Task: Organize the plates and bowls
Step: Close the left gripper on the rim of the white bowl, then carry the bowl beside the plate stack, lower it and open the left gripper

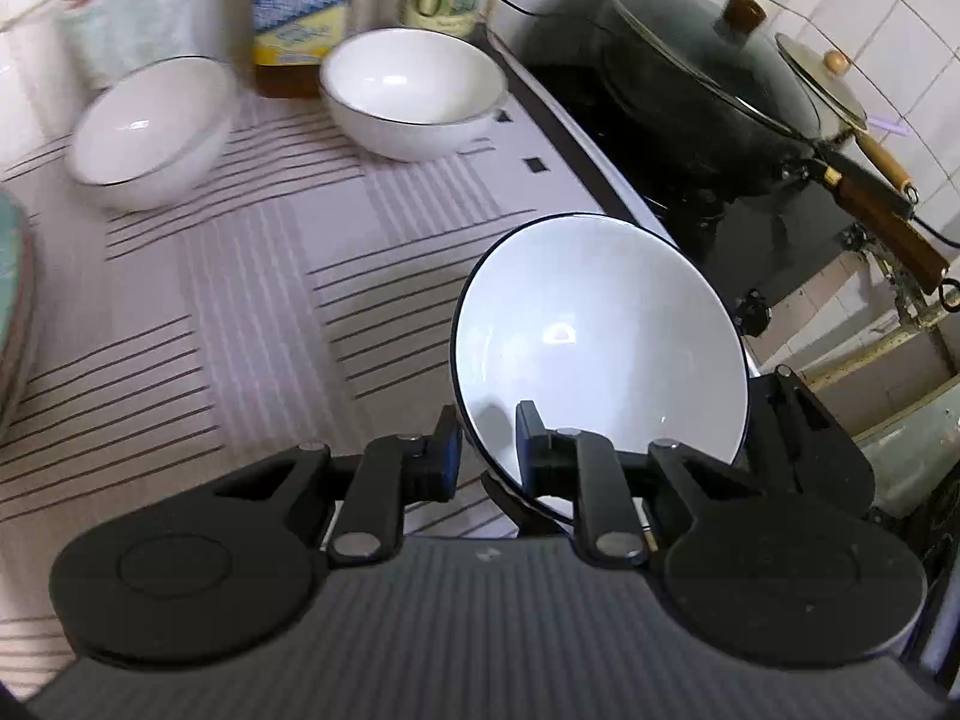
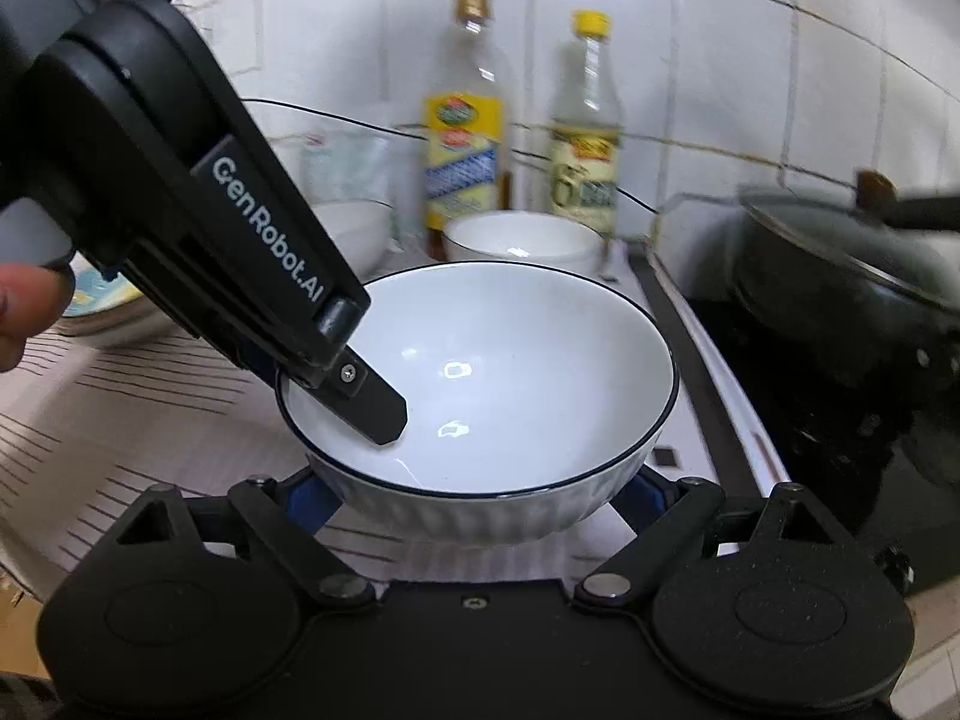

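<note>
A white bowl with a dark rim [image 1: 600, 330] is pinched at its near rim by my left gripper [image 1: 489, 450], one finger inside and one outside. In the right wrist view the same bowl [image 2: 510, 372] sits between the wide-spread fingers of my right gripper [image 2: 480, 498], which cradle its sides; the left gripper [image 2: 354, 384] reaches in from the upper left. Two more white bowls [image 1: 150, 132] [image 1: 414, 90] stand on the striped cloth [image 1: 270, 300] at the back. Stacked plates [image 1: 12, 288] show at the left edge.
Two sauce bottles [image 2: 462, 120] [image 2: 585, 120] stand against the tiled wall. A black lidded wok [image 1: 702, 72] sits on the stove to the right, with a second lidded pan [image 1: 828, 84] behind it. The counter edge runs beside the stove.
</note>
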`<action>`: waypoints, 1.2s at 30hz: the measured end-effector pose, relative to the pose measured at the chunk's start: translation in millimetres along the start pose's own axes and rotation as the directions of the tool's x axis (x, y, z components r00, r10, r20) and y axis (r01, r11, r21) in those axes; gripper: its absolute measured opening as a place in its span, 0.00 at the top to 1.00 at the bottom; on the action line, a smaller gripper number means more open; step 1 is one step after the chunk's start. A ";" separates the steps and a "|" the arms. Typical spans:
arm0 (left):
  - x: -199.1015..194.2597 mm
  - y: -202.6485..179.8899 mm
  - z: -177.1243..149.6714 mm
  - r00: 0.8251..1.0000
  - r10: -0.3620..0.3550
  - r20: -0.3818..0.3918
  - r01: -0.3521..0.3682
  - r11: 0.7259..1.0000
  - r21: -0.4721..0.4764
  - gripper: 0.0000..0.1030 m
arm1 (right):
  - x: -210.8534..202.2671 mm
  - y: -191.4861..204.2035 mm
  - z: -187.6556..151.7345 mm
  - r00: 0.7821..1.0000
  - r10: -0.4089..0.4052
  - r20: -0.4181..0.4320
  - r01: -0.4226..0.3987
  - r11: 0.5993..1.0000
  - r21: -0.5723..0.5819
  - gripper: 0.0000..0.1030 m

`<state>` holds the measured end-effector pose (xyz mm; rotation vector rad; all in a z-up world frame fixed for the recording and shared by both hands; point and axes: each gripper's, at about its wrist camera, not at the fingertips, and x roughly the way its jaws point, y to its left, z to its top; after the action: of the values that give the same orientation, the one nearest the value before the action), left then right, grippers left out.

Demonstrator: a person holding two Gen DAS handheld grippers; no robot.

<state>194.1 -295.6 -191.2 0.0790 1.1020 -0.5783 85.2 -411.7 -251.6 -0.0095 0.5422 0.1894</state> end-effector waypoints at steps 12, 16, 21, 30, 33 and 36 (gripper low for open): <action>-48.4 78.1 -36.0 0.991 0.130 0.018 -0.125 0.978 -0.167 0.82 | 24.8 75.9 23.5 0.974 0.227 -0.007 -0.226 0.962 -0.152 0.09; -46.5 100.8 -42.0 0.985 0.170 0.002 -0.166 0.962 -0.216 0.81 | 43.2 90.4 24.5 0.958 0.287 -0.027 -0.287 0.943 -0.170 0.09; -33.3 118.4 -44.1 0.977 0.211 -0.017 -0.209 0.951 -0.227 0.81 | 68.9 103.7 23.2 0.946 0.318 -0.065 -0.324 0.926 -0.192 0.09; -16.8 135.8 -42.5 0.973 0.224 -0.054 -0.231 0.939 -0.256 0.82 | 93.8 109.2 23.7 0.936 0.326 -0.131 -0.348 0.915 -0.206 0.10; -15.9 134.4 -41.4 0.970 0.234 -0.067 -0.243 0.938 -0.249 0.81 | 83.8 105.8 26.4 0.934 0.327 -0.144 -0.351 0.917 -0.191 0.10; -20.2 134.7 -39.8 0.970 0.231 -0.078 -0.244 0.932 -0.268 0.80 | 66.1 98.0 25.6 0.942 0.302 -0.148 -0.326 0.928 -0.182 0.10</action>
<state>219.4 -159.4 -221.9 -0.0170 1.1873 -0.2029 136.0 -302.2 -259.6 -0.1352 0.6384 0.5622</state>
